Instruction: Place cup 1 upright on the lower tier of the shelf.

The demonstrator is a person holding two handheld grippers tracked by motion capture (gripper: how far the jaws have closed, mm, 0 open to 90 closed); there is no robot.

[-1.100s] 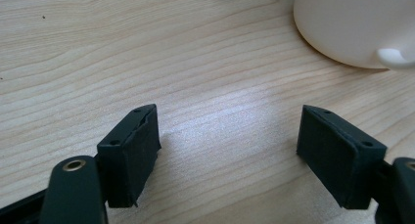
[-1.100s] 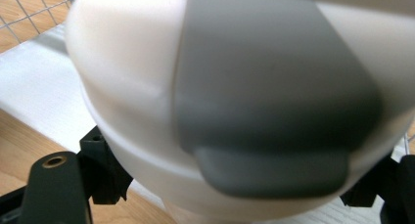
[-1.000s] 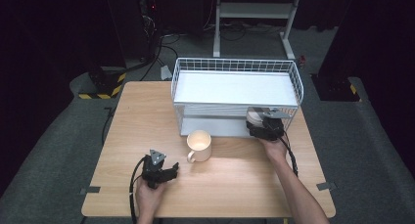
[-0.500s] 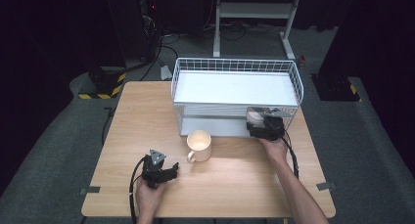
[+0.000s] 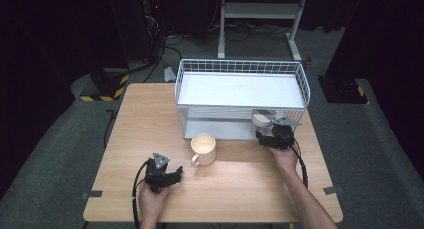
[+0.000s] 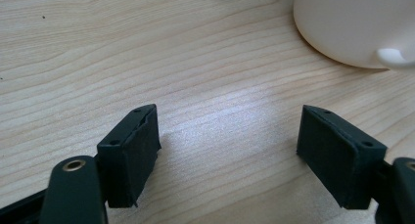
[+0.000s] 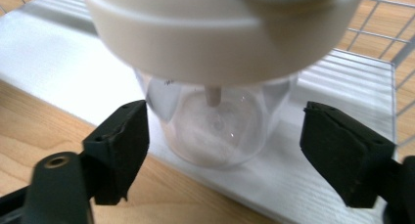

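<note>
A clear container [image 7: 215,131] with a wide white lid [image 7: 215,33] stands on the white lower shelf of a wire rack [image 5: 240,89], at its right front corner [image 5: 261,120]. My right gripper [image 7: 226,119] reaches in from the front [image 5: 265,133]. Its jaws have just been closing, with the container between them. The pads stand on either side of the container, and a gap shows at the right pad [image 7: 337,155]. My left gripper [image 5: 176,176] rests low over the table's front left, open and with nothing between its pads [image 6: 230,126]. A cream mug [image 5: 204,148] stands just right of it [image 6: 352,23].
The wooden table [image 5: 150,114] carries the rack at its back right. The rack's wire rim and upper shelf overhang the container. Black cables trail from both grippers toward the table's front edge. Dark floor and a metal stand [image 5: 260,14] lie beyond the table.
My right gripper has shifted slightly at the rack's front right corner. My left hand and the mug have stayed put.
</note>
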